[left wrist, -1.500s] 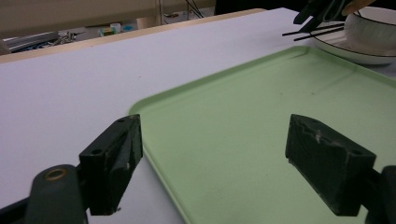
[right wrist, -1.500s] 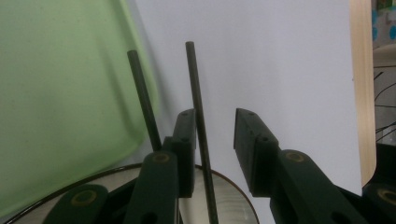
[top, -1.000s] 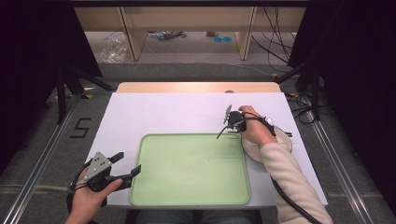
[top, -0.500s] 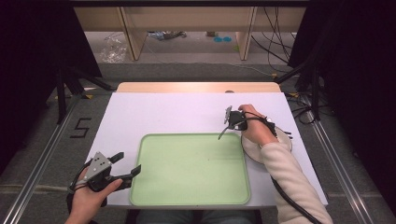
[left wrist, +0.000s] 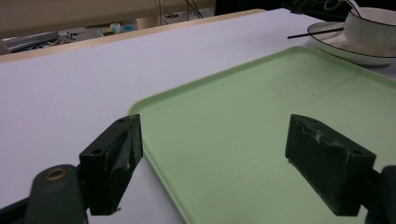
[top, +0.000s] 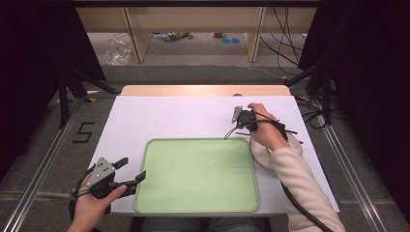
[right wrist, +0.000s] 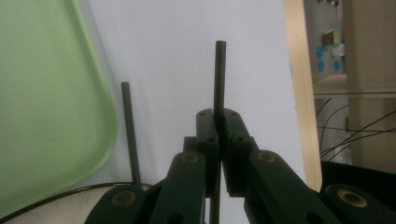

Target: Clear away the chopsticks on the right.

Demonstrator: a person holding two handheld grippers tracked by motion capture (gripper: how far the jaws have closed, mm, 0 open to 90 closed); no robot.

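Note:
My right gripper (right wrist: 218,116) is shut on a thin black chopstick (right wrist: 219,74) that sticks out straight beyond the jaws. A second black chopstick (right wrist: 130,130) lies to its left, its near end resting on a white plate (right wrist: 70,193). In the high view the right gripper (top: 240,119) hovers just behind the plate (top: 261,154), beside the right rim of the light green tray (top: 193,174). My left gripper (top: 133,169) stands open at the tray's front left corner with nothing between its jaws. In the left gripper view the left gripper (left wrist: 219,163) spans the tray's rim (left wrist: 159,107).
A white bowl (left wrist: 373,28) sits on the plate (left wrist: 336,46) past the tray's far corner, with a chopstick (left wrist: 313,32) across the plate's rim. White paper (top: 169,116) covers the table. Cables trail off the table's right side.
The right hand has shifted only slightly above the plate. The left hand and the tray have stayed where they were.

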